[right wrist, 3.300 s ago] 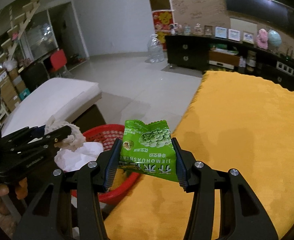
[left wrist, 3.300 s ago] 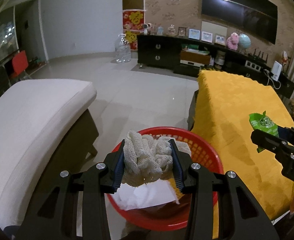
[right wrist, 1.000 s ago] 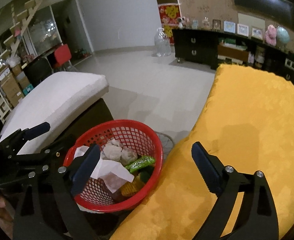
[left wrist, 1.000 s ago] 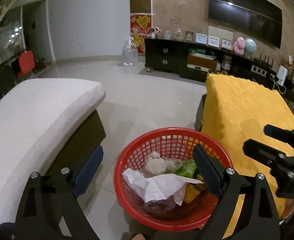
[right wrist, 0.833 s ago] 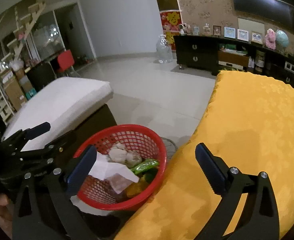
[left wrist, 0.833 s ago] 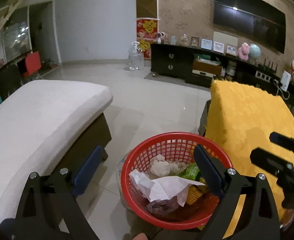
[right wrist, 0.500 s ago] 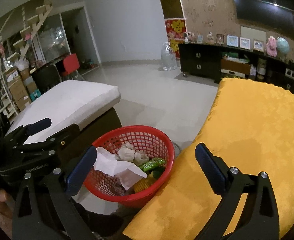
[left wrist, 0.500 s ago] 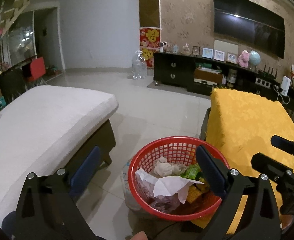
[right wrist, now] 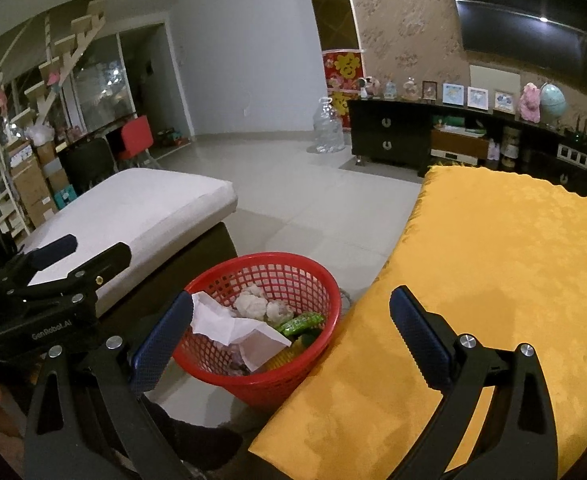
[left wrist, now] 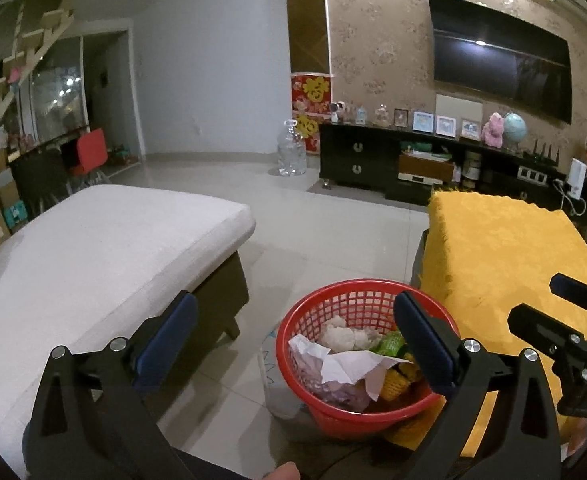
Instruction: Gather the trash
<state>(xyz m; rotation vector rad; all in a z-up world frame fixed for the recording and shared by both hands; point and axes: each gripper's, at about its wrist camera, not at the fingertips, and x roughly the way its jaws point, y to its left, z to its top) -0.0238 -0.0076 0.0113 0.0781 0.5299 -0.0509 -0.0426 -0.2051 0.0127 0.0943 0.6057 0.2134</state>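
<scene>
My left gripper (left wrist: 293, 332) is opening, nothing between its jaws; my right gripper (right wrist: 293, 320) gapes empty — the red trash basket (left wrist: 325, 412) sits lower centre, holding tissue (left wrist: 345, 364) and wrappers.

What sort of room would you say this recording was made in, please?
Most likely a home living room: a large television hangs on a papered wall above a low dark cabinet lined with framed pictures, and a white cushioned seat faces a table under a yellow cloth.
</scene>
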